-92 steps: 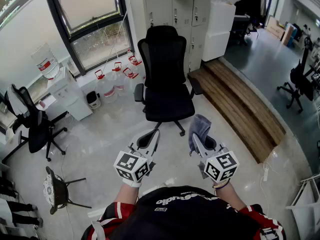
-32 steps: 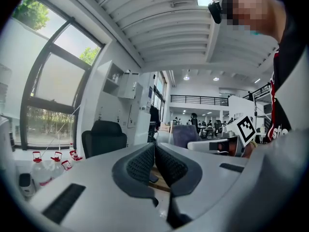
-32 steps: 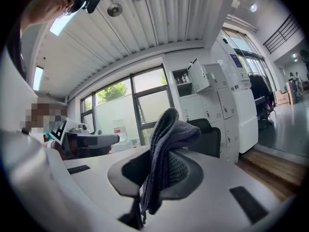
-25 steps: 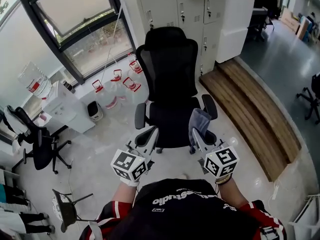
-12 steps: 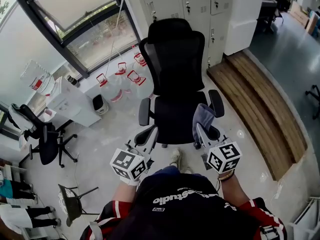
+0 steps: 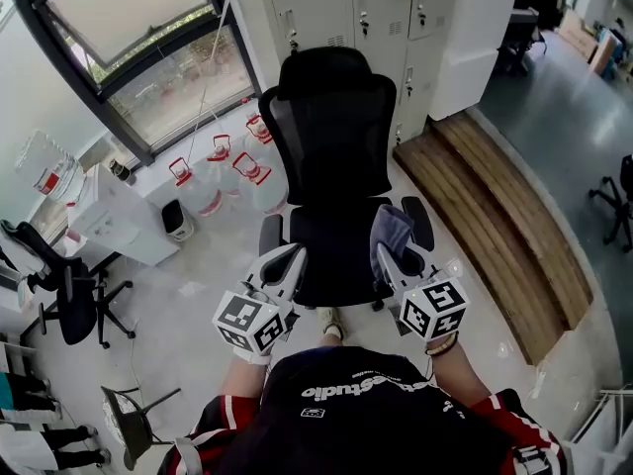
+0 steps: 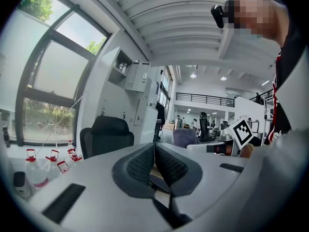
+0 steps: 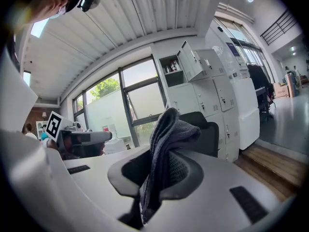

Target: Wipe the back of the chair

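Black chair (image 6: pixel 331 127) stands directly ahead on the floor, facing me. The rear of its back is out of sight, and my tongs partly cover the seat. Right tongs (image 6: pixel 389 257) clamp a grey cloth (image 6: pixel 392 228); left tongs (image 6: pixel 290 257) are closed, empty. Lockers (image 6: pixel 341 3) stand behind, water jugs (image 6: pixel 223 171) to the left.

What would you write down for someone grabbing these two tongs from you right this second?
Left tongs: shut, nothing in them.
Right tongs: shut on the grey cloth, which sticks up above them.
Black office chair: straight ahead, seat toward you, backrest on the far side. Neither pair of tongs touches it.
Done: cloth is in grip and you stand at the chair.
Left: bring the cloth to the backrest and wipe it; no wiping has begun.
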`<state>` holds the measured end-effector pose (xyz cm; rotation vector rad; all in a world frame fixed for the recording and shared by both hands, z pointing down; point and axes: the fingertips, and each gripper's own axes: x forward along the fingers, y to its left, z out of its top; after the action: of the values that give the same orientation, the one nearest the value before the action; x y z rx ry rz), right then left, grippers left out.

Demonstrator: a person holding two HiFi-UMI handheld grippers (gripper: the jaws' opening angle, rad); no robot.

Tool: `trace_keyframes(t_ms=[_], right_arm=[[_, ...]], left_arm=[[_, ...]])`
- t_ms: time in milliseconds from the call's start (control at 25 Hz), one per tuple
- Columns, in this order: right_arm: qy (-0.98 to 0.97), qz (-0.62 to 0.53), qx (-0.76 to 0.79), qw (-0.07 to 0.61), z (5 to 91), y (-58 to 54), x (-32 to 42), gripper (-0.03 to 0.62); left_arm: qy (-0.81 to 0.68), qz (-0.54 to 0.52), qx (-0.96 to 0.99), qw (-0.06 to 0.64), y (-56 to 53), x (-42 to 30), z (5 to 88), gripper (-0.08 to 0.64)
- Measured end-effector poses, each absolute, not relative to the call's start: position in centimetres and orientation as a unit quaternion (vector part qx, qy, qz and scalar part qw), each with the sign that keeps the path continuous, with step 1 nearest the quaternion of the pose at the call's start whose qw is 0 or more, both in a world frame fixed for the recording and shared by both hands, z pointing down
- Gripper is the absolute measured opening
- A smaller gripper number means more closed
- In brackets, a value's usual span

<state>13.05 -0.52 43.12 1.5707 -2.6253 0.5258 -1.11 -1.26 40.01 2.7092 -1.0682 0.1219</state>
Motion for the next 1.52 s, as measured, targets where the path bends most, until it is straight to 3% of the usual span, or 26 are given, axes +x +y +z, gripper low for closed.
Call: trace_keyframes(t_ms=[680,1520], right_arm=[[-0.852,0.18,0.491,0.022,43.7,-21.9,4.8,0.061],[-0.874,0.204,0.441,0.02,47.3,-38.2,-2.7,0.061]], left_arm=[[-0.382,0.004,0.916,0.122,-21.8,-9.6,39.9,0.025],[-0.384,0.017,0.914,0.129,-32.1,-13.6,40.4,0.025]])
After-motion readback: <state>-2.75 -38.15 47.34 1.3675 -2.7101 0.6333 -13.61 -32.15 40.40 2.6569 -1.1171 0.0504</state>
